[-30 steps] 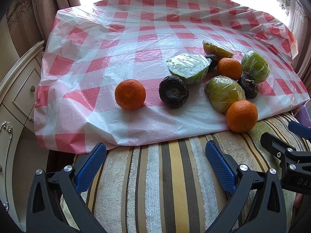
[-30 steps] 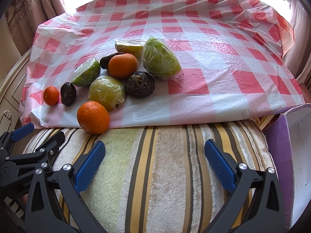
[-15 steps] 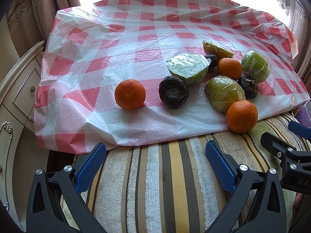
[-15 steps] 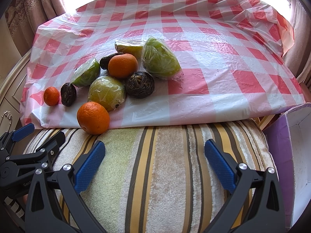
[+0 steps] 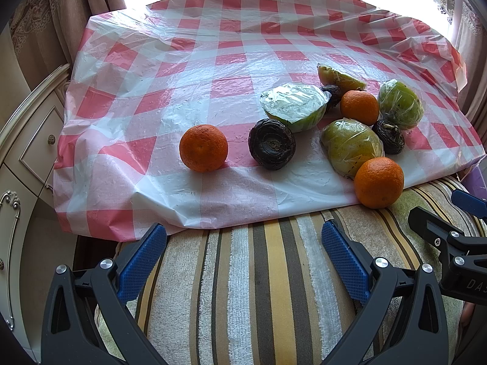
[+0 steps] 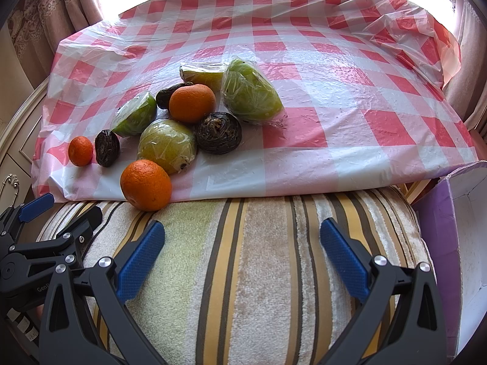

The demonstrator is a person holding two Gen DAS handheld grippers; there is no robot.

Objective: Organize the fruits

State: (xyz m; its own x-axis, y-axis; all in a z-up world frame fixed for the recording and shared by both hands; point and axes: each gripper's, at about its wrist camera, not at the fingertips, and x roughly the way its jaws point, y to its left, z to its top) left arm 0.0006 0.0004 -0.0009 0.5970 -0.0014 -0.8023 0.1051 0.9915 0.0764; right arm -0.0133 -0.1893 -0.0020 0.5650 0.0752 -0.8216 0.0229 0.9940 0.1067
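Fruits point(image 5: 350, 149) untouched; left gripper point(image 5: 243, 243) and right gripper point(image 6: 242, 240) fingers spread wide, empty

A thin red-and-white checked plastic sheet point(image 5: 188, 70) lay crinkled over the table. Its near edge overlapped a plush towel striped in cream, yellow and brown point(image 6: 258, 273). A cream cabinet with small round knobs point(image 5: 33, 140) stood left, patterned beige curtains point(image 5: 61, 9) behind, a purple cardboard box point(image 6: 441, 228) right.
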